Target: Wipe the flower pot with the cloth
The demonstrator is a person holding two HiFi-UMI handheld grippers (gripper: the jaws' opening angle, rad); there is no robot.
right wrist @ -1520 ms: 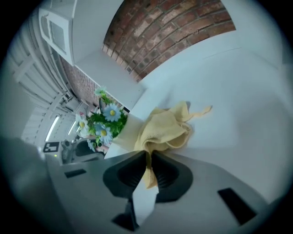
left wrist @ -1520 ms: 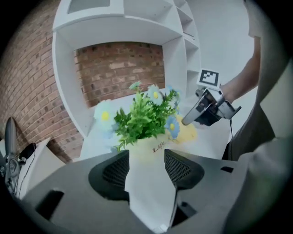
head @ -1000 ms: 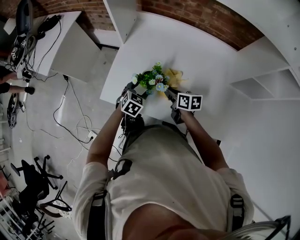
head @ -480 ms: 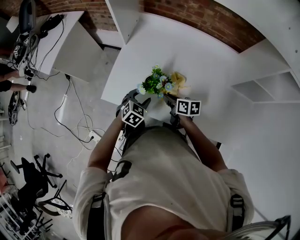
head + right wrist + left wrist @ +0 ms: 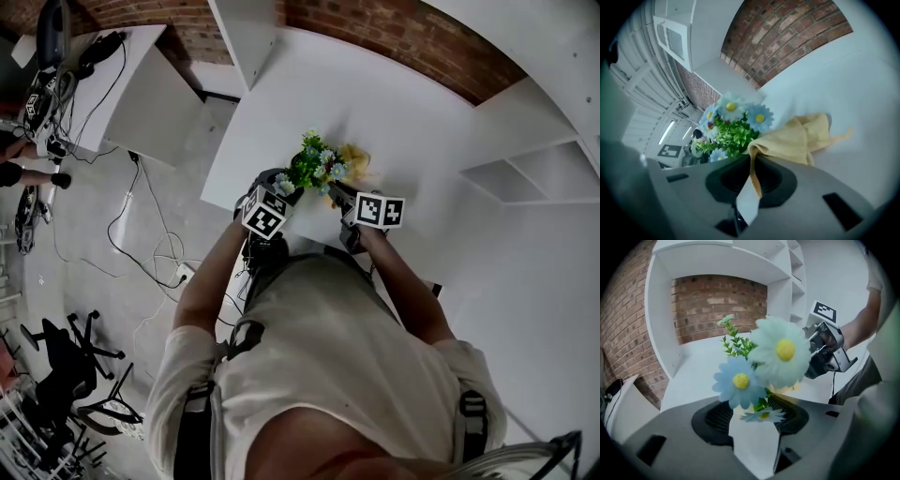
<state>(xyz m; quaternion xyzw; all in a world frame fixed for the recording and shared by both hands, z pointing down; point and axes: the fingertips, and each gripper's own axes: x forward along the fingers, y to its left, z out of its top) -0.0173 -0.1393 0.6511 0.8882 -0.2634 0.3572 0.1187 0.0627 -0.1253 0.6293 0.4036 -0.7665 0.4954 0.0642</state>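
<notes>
Artificial blue and white flowers (image 5: 314, 167) stand near the white table's left edge, and they hide the pot from above. My left gripper (image 5: 281, 192) sits at their base. In the left gripper view its jaws (image 5: 754, 414) stand wide with the white flower pot (image 5: 754, 446) filling the gap and the flowers (image 5: 740, 380) rising just above. My right gripper (image 5: 339, 192) is shut on a corner of the yellow cloth (image 5: 797, 138). The rest of the cloth (image 5: 356, 159) lies bunched on the table to the right of the flowers (image 5: 733, 124).
The white table (image 5: 422, 103) runs back to a brick wall (image 5: 412, 37). White shelves (image 5: 525, 169) stand at the right. Past the table's left edge lie floor with cables (image 5: 141, 234), a second desk (image 5: 141, 89) and a black chair (image 5: 66, 366).
The left gripper drew back slightly, then came in close against the base of the flowers. The right gripper and the cloth have hardly moved.
</notes>
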